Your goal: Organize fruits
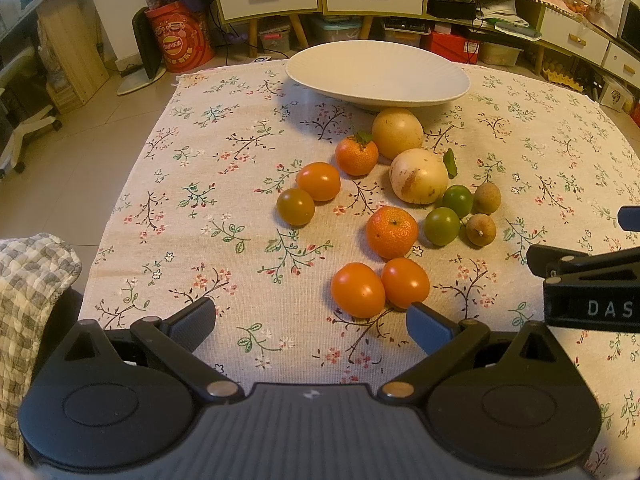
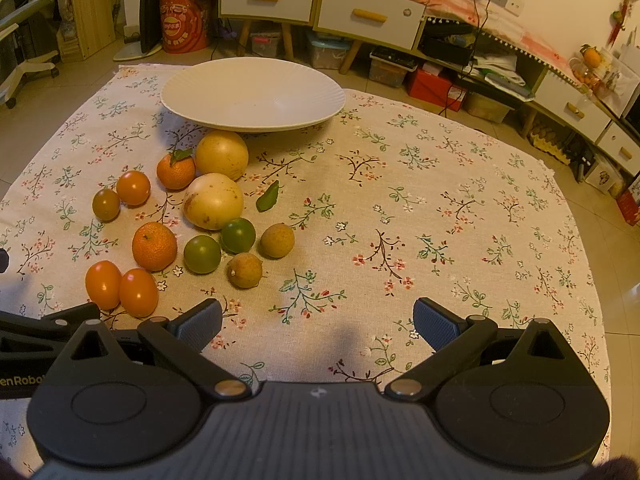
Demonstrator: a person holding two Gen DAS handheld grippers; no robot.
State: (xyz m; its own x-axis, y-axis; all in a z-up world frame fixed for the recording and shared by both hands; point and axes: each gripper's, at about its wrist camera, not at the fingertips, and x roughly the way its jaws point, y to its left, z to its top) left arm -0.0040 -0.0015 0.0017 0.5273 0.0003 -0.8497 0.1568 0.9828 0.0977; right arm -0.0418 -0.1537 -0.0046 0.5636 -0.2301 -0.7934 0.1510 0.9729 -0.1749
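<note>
A white ribbed plate (image 1: 378, 70) (image 2: 253, 94) stands empty at the far side of the floral tablecloth. In front of it lie several loose fruits: two large yellow ones (image 1: 419, 176) (image 2: 213, 201), two tangerines (image 1: 392, 232) (image 2: 154, 246), orange tomatoes (image 1: 357, 290) (image 2: 138, 287), two green limes (image 1: 441, 226) (image 2: 202, 255) and two brown longans (image 1: 481, 230) (image 2: 245, 270). My left gripper (image 1: 312, 322) is open just short of the nearest orange tomatoes, holding nothing. My right gripper (image 2: 318, 322) is open over bare cloth, right of the fruit, also holding nothing.
A loose green leaf (image 2: 268, 197) lies on the cloth beside the yellow fruits. The right gripper's body (image 1: 588, 280) shows at the right edge of the left wrist view. Behind the table stand white drawers (image 2: 370, 14), a red tin (image 2: 182, 20) and floor clutter.
</note>
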